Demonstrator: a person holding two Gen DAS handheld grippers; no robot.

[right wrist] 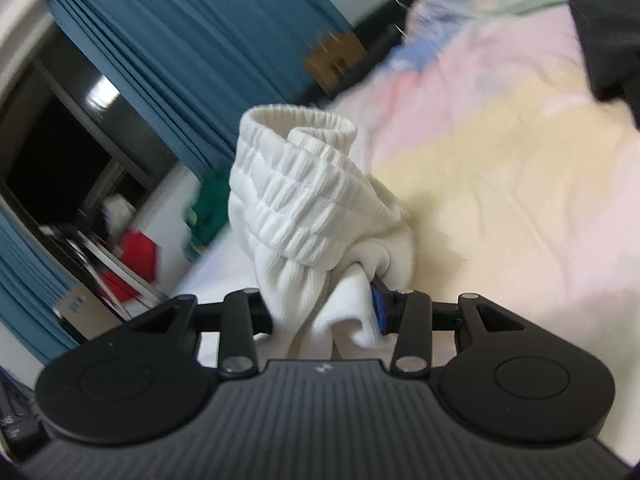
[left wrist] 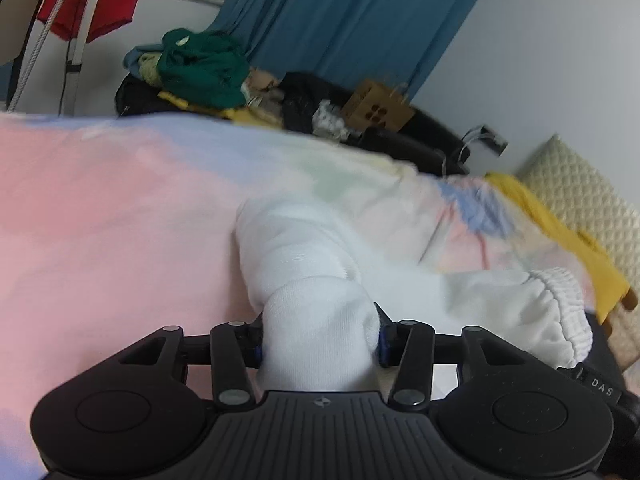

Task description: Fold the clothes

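The left tongs [left wrist: 319,346] are clamped on a thick bunch of a white garment [left wrist: 304,264], the cloth filling the gap between the two black fingers and bulging out above them. From that grip the garment runs forward and to the right across a bed [left wrist: 100,208] covered in a pastel sheet of pink, blue, pale green and yellow. Its ribbed elastic waistband [left wrist: 560,312] lies at the right, near a yellow cloth [left wrist: 560,232] that rests at the bed's edge beside a cream quilted pad [left wrist: 580,192].

The right tongs [right wrist: 325,312] are likewise clamped on the garment [right wrist: 296,208], pinching gathered fabric just below the waistband [right wrist: 300,128], which stands up in a curled loop above the fingers. A blue pad [right wrist: 378,300] shows on the inner face of the right-hand finger, pressed against the cloth. The garment is lifted at this end, with the sheet [right wrist: 500,184] beneath and behind it. A black cloth [right wrist: 600,32] lies on the bed at the upper right.

Beyond the bed, a pile of clothes topped by a green garment [left wrist: 204,66] sits against a blue curtain [left wrist: 352,12], with a cardboard box [left wrist: 378,110] just to its right. A red garment [left wrist: 90,10] hangs at the upper left. Both views are somewhat blurred.
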